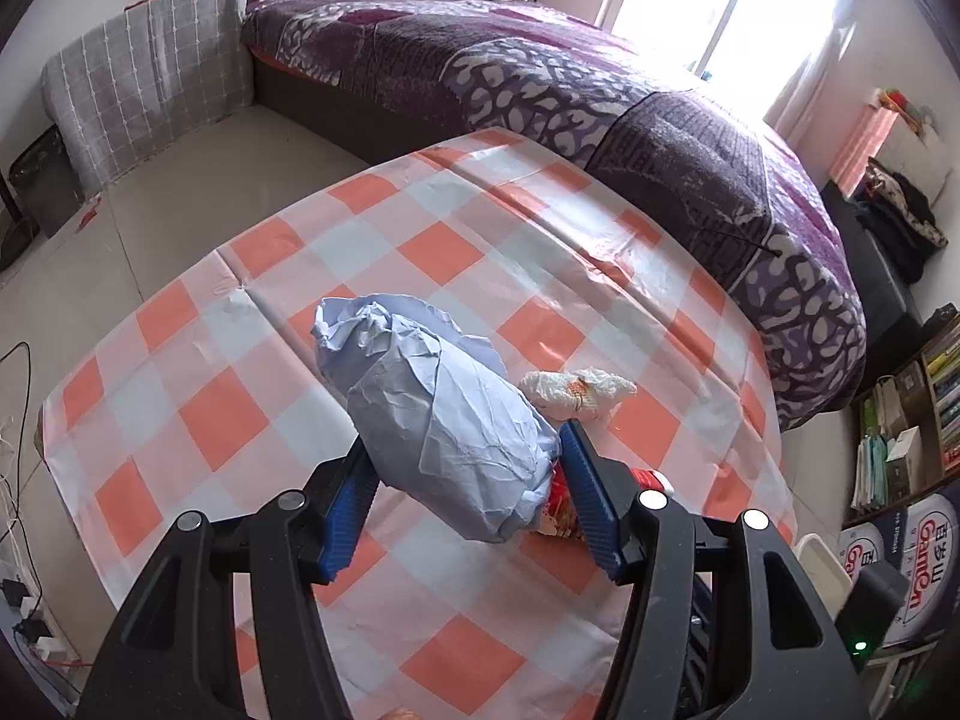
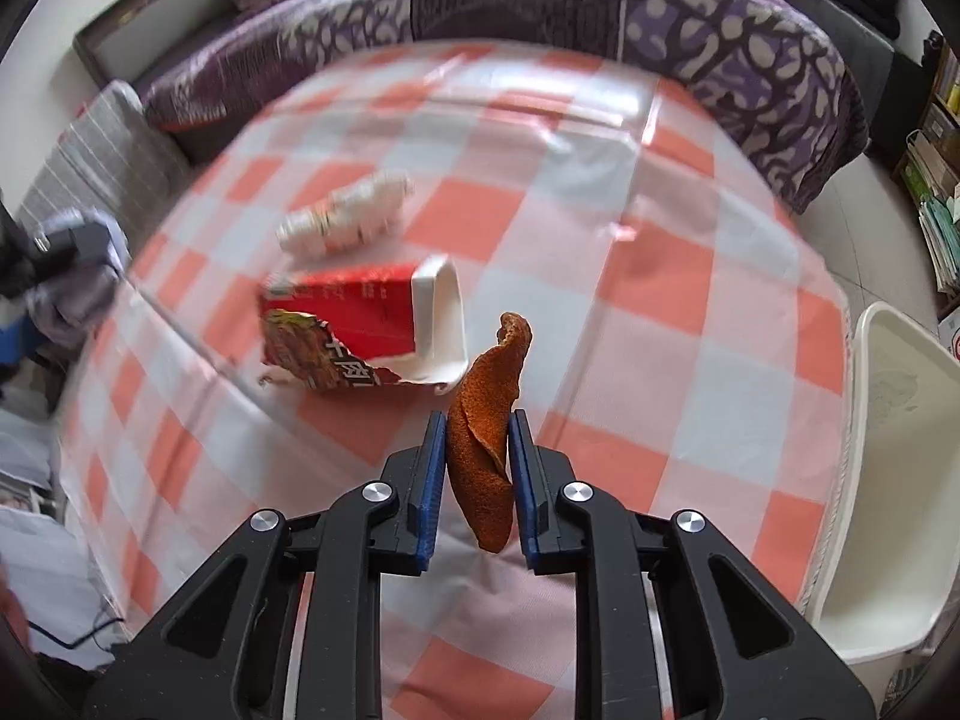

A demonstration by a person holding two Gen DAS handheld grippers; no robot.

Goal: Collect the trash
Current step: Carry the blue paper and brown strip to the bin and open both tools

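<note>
In the left wrist view my left gripper is shut on a crumpled ball of pale blue paper, held above the checked tablecloth. A crumpled white tissue lies just beyond it. A bit of red packaging shows under the ball. In the right wrist view my right gripper is shut on a curled piece of orange peel, lifted above the cloth. A torn red and white carton lies beyond the peel, and the white tissue lies farther back, blurred.
A white plastic bin stands off the table's right edge. A bed with a purple patterned cover runs behind the table. Shelves with books stand at the right. Cables and plugs lie on the floor at the left.
</note>
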